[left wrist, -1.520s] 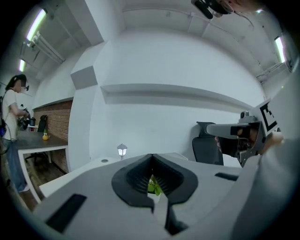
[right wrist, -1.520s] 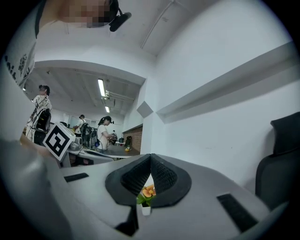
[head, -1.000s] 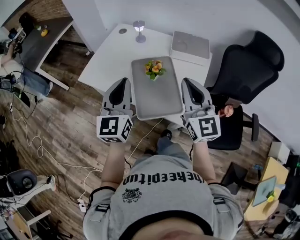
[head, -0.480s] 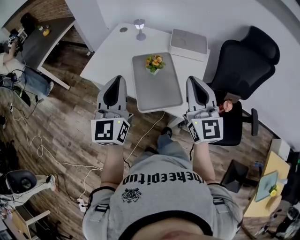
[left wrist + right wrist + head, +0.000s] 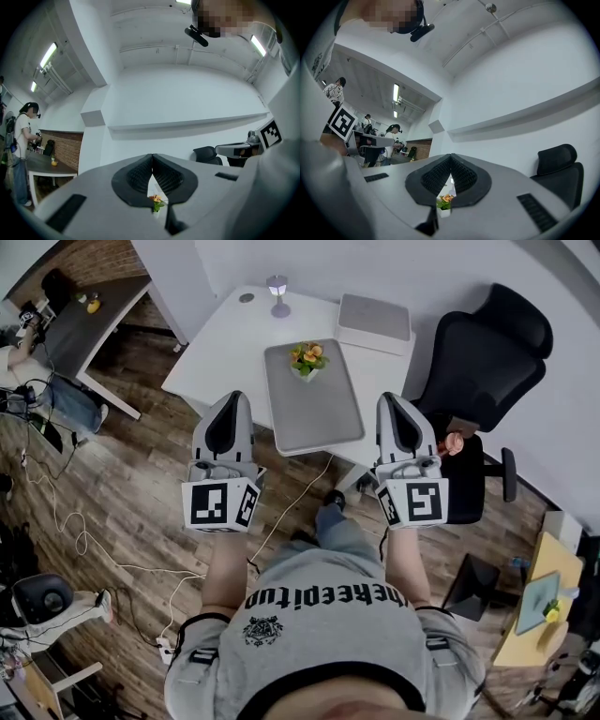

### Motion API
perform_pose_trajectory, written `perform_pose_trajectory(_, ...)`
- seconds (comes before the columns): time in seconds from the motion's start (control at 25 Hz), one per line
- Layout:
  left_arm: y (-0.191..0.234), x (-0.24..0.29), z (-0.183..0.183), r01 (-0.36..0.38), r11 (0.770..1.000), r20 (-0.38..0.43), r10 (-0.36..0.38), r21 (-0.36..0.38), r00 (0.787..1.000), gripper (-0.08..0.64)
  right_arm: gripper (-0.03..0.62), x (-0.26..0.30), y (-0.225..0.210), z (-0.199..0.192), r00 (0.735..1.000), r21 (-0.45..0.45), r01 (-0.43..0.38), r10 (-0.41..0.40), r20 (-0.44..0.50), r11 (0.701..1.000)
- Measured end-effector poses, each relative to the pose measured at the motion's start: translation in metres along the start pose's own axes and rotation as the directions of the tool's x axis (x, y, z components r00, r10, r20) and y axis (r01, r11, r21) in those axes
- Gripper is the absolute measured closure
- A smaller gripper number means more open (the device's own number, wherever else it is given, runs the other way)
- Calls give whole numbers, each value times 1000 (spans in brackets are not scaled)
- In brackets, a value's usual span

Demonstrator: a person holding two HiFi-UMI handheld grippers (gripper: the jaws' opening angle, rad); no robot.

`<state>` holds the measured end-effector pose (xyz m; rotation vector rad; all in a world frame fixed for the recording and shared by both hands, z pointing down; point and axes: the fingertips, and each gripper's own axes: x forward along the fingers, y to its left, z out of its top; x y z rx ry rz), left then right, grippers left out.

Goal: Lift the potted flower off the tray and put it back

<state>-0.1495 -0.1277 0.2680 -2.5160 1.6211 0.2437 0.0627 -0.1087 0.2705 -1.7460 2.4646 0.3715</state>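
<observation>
We note the left gripper [image 5: 231, 401] and right gripper [image 5: 393, 401] both closed on nothing, either side of the tray [image 5: 317, 418] bearing the flower [image 5: 307, 358].

On my feed, the white bench [image 5: 220, 352] carries a small lamp [image 5: 278, 294] at its far edge. A round grey disc [image 5: 246, 299] sits just beside the lamp, toward the far left corner. A flat grey box [image 5: 373, 322] lies at the far right corner. A black office chair [image 5: 483, 357] stands off the right edge. A dark desk [image 5: 84, 315] stands beyond the left edge, on the wooden floor [image 5: 122, 493].
</observation>
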Motion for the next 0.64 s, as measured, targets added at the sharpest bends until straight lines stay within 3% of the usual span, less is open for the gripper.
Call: perform_pose_trajectory(0.64, 0, -17, 6, 9, 1000, 12, -9, 7, 1000, 557, 591, -13, 17, 6, 1000, -3, 0, 0, -1, 1000)
